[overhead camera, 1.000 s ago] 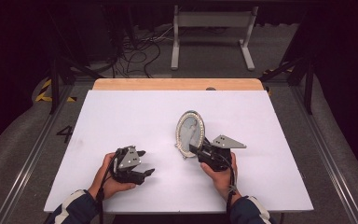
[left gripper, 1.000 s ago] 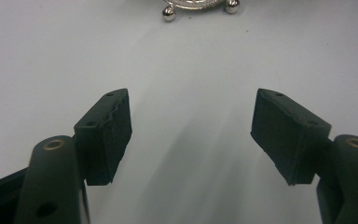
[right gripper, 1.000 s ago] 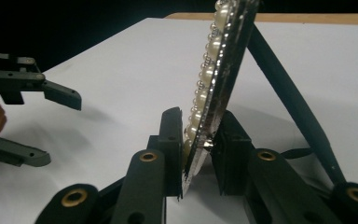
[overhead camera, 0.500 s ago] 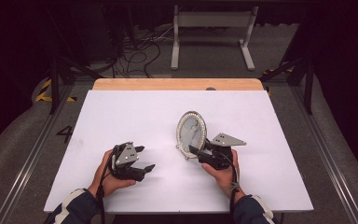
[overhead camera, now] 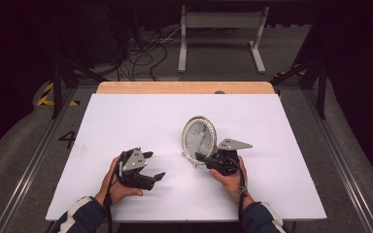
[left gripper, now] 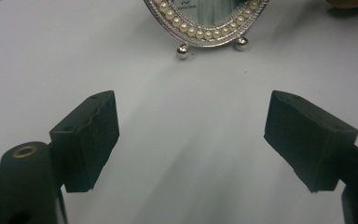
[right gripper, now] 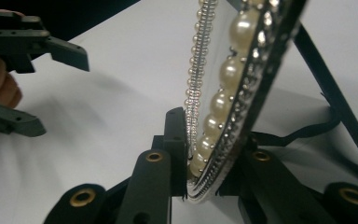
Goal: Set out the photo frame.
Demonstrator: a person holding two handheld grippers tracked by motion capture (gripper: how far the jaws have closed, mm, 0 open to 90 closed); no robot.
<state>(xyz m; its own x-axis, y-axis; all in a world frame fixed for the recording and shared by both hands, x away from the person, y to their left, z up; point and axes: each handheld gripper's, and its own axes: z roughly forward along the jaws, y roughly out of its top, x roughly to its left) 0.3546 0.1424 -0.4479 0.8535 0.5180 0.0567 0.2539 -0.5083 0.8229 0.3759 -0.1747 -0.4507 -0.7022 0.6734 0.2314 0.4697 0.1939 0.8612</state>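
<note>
An oval silver picture frame (overhead camera: 199,137) rimmed with pearls stands upright on the white table (overhead camera: 126,116). My right gripper (overhead camera: 200,157) is shut on its lower edge; its jaws have just been closing. In the right gripper view the pearl rim (right gripper: 233,93) sits pinched between the two jaws of the right gripper (right gripper: 205,154). My left gripper (overhead camera: 154,165) rests near the table's front, left of the frame. It is open with nothing between its jaws, which have just been opening. From the left gripper (left gripper: 191,135) the frame's bottom and ball feet (left gripper: 200,35) show ahead.
A wooden strip (overhead camera: 184,87) runs along the table's far edge. The frame's black back strut (right gripper: 335,102) leans on the table behind it. The left gripper (right gripper: 58,93) shows at the far left in the right gripper view. Dark floor with cables lies beyond the table.
The left gripper's jaws have spread wider. The right gripper's jaws opened a little around the frame's edge and closed on it again. Both hands stayed about where they were.
</note>
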